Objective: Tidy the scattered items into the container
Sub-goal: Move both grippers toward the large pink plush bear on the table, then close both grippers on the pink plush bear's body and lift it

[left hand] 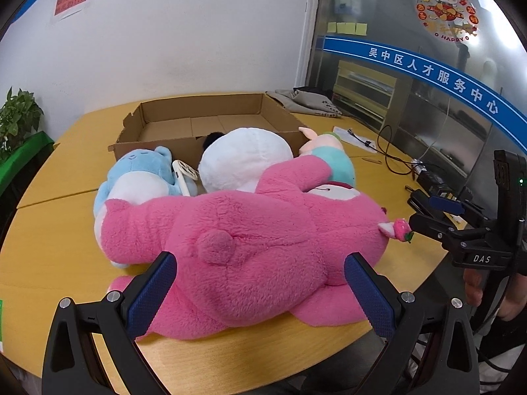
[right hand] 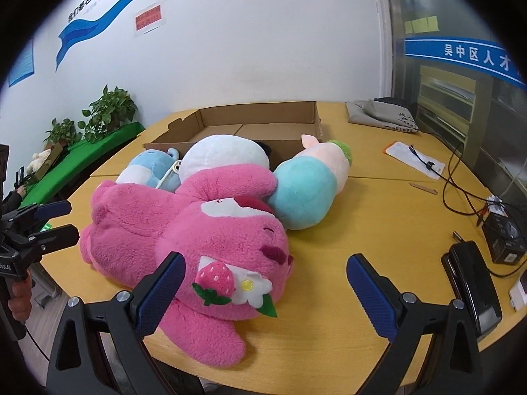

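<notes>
A big pink plush bear lies on the wooden table, its rear between the fingers of my open left gripper. Behind it lie a blue plush, a white plush and a teal-and-peach plush, in front of an open cardboard box. In the right wrist view my open right gripper sits at the bear's head, with its strawberry patch between the fingers. The box stands behind the toys. Each gripper shows in the other's view, at the right and left edges.
A grey cloth bag lies at the table's far right. Black cables, a white pad, a black device and a small black box lie on the right side. Potted plants stand left, off the table.
</notes>
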